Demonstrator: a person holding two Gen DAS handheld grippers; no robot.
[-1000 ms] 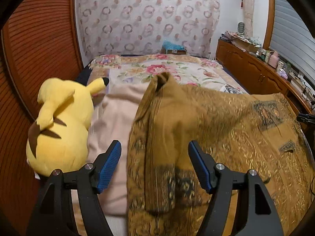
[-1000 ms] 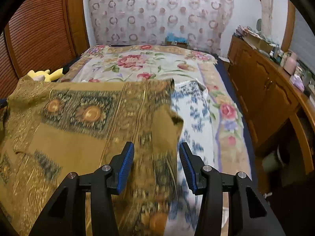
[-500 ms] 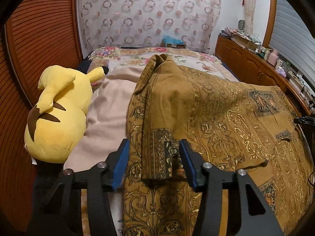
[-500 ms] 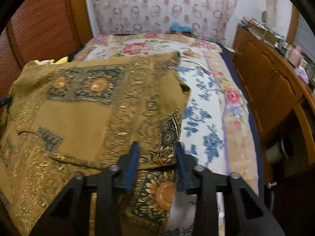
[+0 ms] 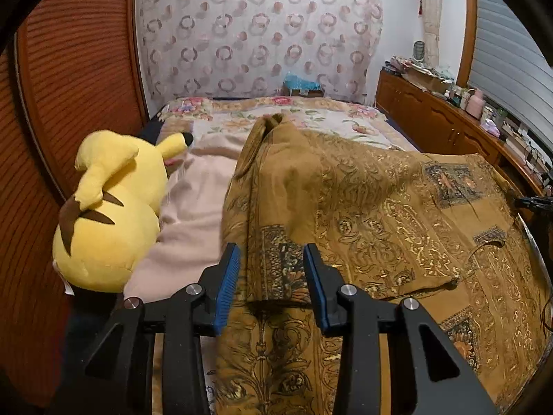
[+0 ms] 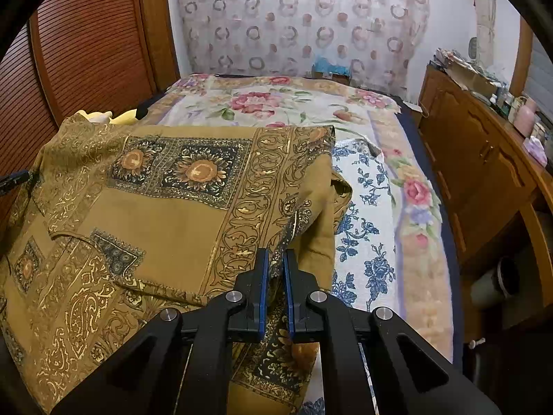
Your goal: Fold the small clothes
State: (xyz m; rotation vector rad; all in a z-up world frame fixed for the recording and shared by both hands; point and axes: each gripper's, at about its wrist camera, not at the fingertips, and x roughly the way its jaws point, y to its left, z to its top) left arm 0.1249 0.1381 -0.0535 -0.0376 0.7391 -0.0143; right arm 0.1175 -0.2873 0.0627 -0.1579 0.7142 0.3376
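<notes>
The mustard-gold patterned cotton garment (image 6: pixel 166 214) lies spread across the flowered bed (image 6: pixel 390 186); the right gripper (image 6: pixel 274 273) has just clenched on its folded edge, while the left gripper (image 5: pixel 271 266), jaws closing but not yet pressing, straddles the opposite folded sleeve (image 5: pixel 280 263), ready to lift both ends together.

Mustard garment (image 6: pixel 166 214) of woven cloth with glinting gold print; fuzzy plush toy (image 5: pixel 110 207); glossy wooden cabinet (image 6: pixel 484 173)

A floral-covered bed (image 6: pixel 420 207) fills the room beneath a circle-patterned curtain (image 5: pixel 259 31). Slatted wooden doors (image 5: pixel 76 69) stand left; a cluttered wooden dresser (image 6: pixel 484 159) lines the right.
</notes>
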